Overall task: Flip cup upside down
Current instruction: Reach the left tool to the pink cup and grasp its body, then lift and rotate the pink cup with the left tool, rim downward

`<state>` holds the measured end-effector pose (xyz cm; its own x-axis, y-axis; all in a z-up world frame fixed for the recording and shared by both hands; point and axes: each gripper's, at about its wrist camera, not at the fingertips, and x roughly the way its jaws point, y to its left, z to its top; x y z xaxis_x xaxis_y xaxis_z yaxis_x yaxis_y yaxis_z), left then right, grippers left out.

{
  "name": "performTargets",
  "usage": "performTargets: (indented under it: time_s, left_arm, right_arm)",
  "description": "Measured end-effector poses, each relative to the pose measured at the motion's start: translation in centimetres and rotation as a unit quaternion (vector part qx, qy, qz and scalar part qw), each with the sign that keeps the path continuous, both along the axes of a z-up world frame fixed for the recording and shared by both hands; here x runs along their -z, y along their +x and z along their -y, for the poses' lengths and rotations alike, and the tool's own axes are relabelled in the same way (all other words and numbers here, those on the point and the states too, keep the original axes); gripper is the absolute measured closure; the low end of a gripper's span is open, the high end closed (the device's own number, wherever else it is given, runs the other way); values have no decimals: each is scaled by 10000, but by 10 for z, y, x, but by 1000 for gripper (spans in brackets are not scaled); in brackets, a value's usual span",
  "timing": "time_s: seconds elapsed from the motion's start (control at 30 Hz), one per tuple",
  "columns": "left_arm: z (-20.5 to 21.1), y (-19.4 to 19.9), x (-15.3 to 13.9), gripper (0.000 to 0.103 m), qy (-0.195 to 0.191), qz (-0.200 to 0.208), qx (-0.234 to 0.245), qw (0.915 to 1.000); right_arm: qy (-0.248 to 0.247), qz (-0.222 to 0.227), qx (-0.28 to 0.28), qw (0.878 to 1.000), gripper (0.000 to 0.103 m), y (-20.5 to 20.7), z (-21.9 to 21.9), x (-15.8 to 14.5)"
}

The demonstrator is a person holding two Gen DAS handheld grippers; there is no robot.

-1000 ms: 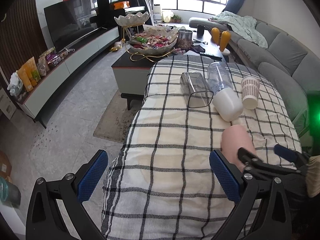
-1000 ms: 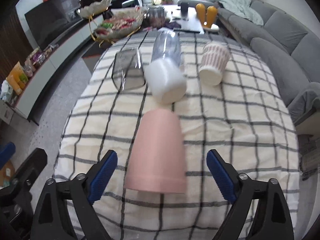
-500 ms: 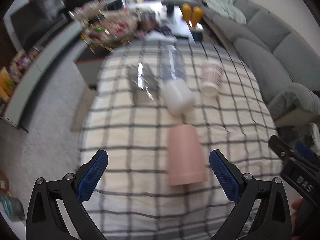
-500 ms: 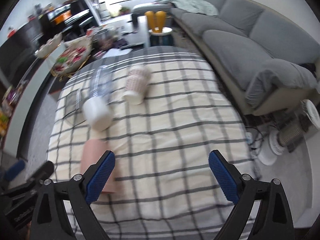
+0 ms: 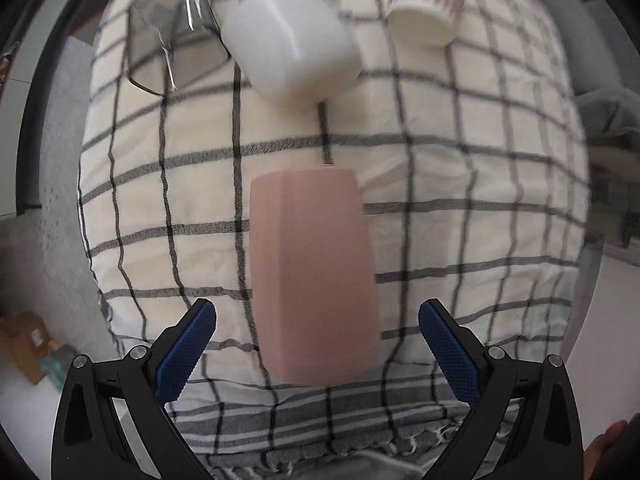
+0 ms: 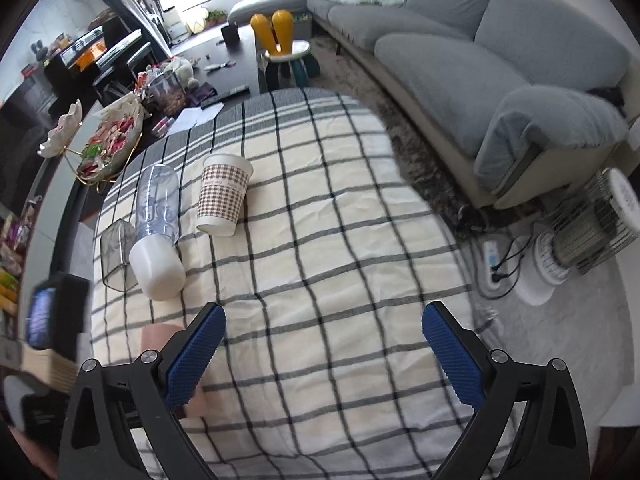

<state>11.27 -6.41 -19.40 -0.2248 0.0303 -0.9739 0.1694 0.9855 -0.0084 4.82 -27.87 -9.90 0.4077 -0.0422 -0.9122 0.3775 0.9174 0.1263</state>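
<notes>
Pink and smooth, the tall plastic cup point(image 5: 312, 276) lies on its side on the checked cloth point(image 5: 460, 184) that covers the tabletop. Its wide end points at the left hand-held gripper point(image 5: 316, 348). The two blue pads point(image 5: 186, 350) of that gripper are wide apart, one on each side of the cup's wide end, and they do not touch it. The right hand-held gripper point(image 6: 322, 354) is also wide apart and holds nothing. It looks out over bare cloth, and only a bit of the pink cup point(image 6: 158, 336) shows by its left pad.

What could go wrong? The cup is round and smooth, so I think it may roll on the soft cloth if one pad bumps it first. It may also slip if only its rim gets pinched. A white and clear bottle point(image 5: 290, 56) lies just past the cup, with a brown patterned paper cup point(image 5: 428, 12) and a clear square container point(image 5: 172, 36) beside it. A push forward could knock the pink cup into the bottle.

Half a second ago the left view showed the whole tabletop and the sofa. Now the cup fills the middle, so the left gripper has come much closer. The right gripper has turned a little more away from the cup.
</notes>
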Motion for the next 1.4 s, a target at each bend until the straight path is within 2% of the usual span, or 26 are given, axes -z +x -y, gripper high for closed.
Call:
performTargets:
  time_s: [0.2,0.33,0.43,0.5,0.57,0.67,0.9,1.03,1.13,1.3,1.4]
  left_arm:
    - [7,15,32,0,355,-919,196,9949]
    - [9,23,44,1,485,-1136,219,9921]
    - [7,23,54,10,433,-1285,107,9907]
    - [4,21,60,23,407,-1385,41,9895]
    - [4,17,66,32,313,-1480,23,9885]
    - [6,12,66,32,296,-1404,102,9896]
    - [7,7,47,33,150,-787,274,9964]
    - [8,-2,14,33,76,-47,375,9993]
    - [13,-11,-12,33,-72,474,360,9982]
    - [0,-25,-42,33,-598,1455,170,9874]
    - [-24,-27,-63,33,-946,2168,-9,9716]
  right_arm:
    - [286,-185,-53,9994,4,28,6,19]
    - [485,-354,-92,9982,4,44,11,39]
    - [655,-517,-93,9965,4,53,13,55]
    - [722,-590,-72,9956,4,56,13,63]
    - [746,-612,-55,9953,4,57,14,68]
    - [729,-629,-58,9953,4,56,14,71]
    - [648,-524,-74,9965,4,47,11,60]
    - [554,-377,-120,9977,4,36,6,47]
    - [467,-264,-152,9984,4,26,1,38]
    - [279,-91,-197,9994,4,11,-9,30]
    - [141,-15,-228,9996,4,4,-14,30]
